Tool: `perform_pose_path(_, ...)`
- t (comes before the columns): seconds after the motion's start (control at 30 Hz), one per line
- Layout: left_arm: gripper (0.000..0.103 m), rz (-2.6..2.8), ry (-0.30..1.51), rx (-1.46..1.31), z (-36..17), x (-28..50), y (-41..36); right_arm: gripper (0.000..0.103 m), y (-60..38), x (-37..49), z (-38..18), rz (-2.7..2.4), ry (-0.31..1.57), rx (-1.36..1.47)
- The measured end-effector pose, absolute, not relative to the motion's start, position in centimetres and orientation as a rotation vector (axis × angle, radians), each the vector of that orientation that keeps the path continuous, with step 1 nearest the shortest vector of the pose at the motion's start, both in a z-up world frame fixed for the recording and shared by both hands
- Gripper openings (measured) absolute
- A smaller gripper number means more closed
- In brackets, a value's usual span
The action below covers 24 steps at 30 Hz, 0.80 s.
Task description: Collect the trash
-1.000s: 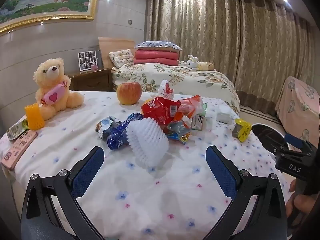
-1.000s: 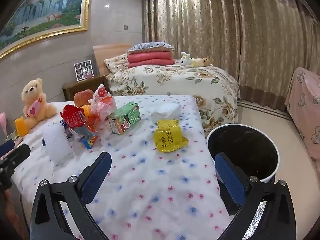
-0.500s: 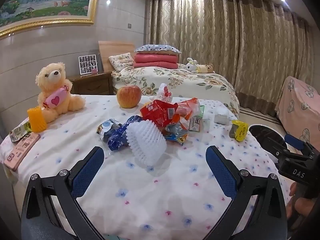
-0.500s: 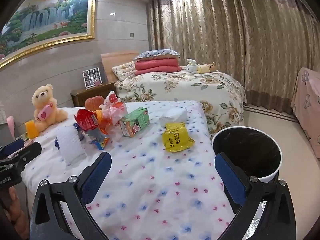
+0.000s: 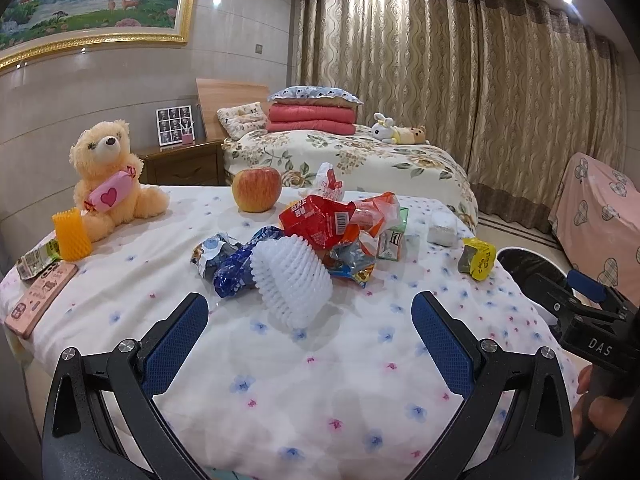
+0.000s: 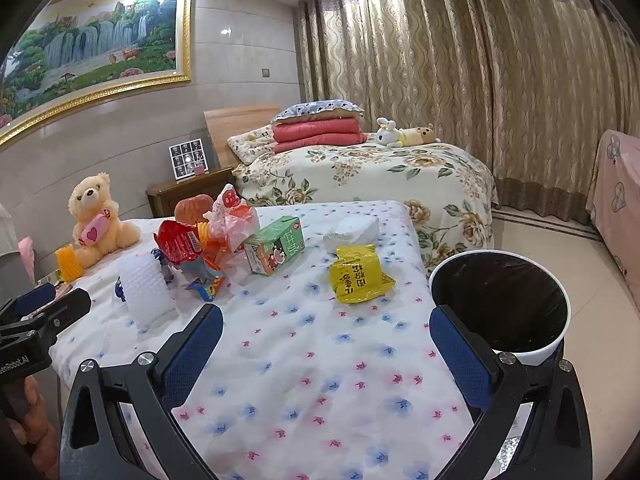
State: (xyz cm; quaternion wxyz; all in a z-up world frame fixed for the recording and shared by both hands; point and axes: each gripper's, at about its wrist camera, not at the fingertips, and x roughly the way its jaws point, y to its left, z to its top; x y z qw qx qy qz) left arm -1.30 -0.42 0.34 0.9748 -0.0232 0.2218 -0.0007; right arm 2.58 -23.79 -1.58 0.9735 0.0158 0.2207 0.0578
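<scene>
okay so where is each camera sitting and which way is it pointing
Left wrist: on the left gripper, over the table's near edge, facing the white foam net and wrappers; the right gripper and a hand show at right.
Right wrist: on the right gripper, facing the yellow packet and bin; the left gripper shows at left.
Shared: table, net, packet, bin.

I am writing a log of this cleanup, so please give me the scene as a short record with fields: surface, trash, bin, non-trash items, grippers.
surface: bed with a white flowered sheet
trash: yellow packet, green milk carton, red wrapper, blue wrapper, white foam fruit net
bin: black-lined trash bin, on the floor beside the bed
non-trash items: apple, teddy bear, pink phone
left hand-held gripper: open, empty
right hand-held gripper: open, empty
</scene>
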Motion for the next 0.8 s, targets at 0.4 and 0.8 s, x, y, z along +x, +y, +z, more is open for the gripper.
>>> perform_pose_path(0.4, 0.103, -0.003, 0.454, -0.052, 0.11, -1.08, -0.3, 0.103, -23.92, 2.44, -1.62, 0.128, 0.444, 0.048)
perform_pose_path(0.8, 0.103, -0.011, 0.457, -0.05, -0.25, -0.99, -0.48, 0.103, -24.02, 2.45, -1.66, 0.133, 0.447, 0.058)
